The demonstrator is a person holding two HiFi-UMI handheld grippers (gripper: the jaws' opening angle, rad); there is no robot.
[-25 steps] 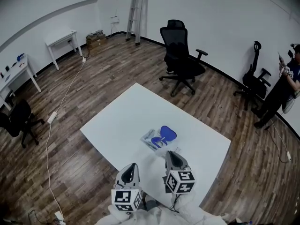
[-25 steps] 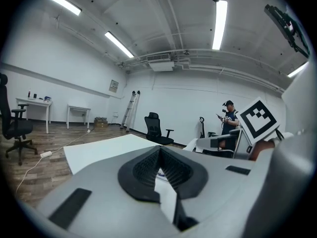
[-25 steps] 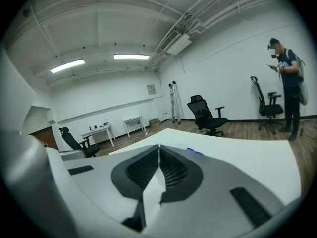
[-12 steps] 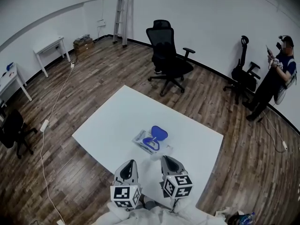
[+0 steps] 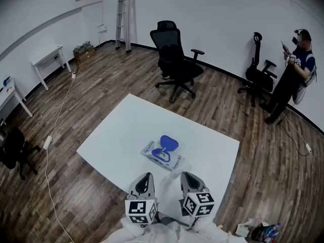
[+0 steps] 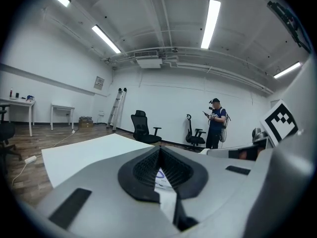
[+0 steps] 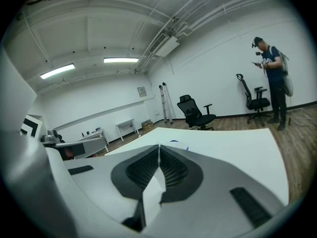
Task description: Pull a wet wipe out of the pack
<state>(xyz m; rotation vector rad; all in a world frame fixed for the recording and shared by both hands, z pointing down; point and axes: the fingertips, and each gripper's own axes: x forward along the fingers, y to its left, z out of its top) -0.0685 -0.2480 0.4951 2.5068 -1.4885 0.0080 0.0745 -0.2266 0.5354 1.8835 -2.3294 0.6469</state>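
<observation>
- The pack of wet wipes (image 5: pixel 163 156) lay flat on the white counter (image 5: pixel 126 130), somewhat nearer the person's edge than the far edge.
- Its blue lid (image 5: pixel 169 143) was flipped open on the side away from the person.
- The left claw (image 5: pixel 146 178) hovered over the near edge of the counter, short of the pack and not touching it. In the left gripper view its two jaws were pressed together at the tips with nothing pinched between them.
- The right claw (image 5: pixel 188 176) sat just beside the left one, also short of the pack. In the right gripper view its jaws met at the tips and held nothing.
- Both claws pointed roughly toward the pack, one to each side of it.
- Beyond the counter a black office chair (image 5: pixel 174 59) stood on the wooden floor (image 5: pixel 91 100).
- A person (image 5: pixel 296 65) stood by the far wall next to a second chair (image 5: pixel 255 72).
- A ladder (image 5: pixel 123 14) leaned against the wall.
</observation>
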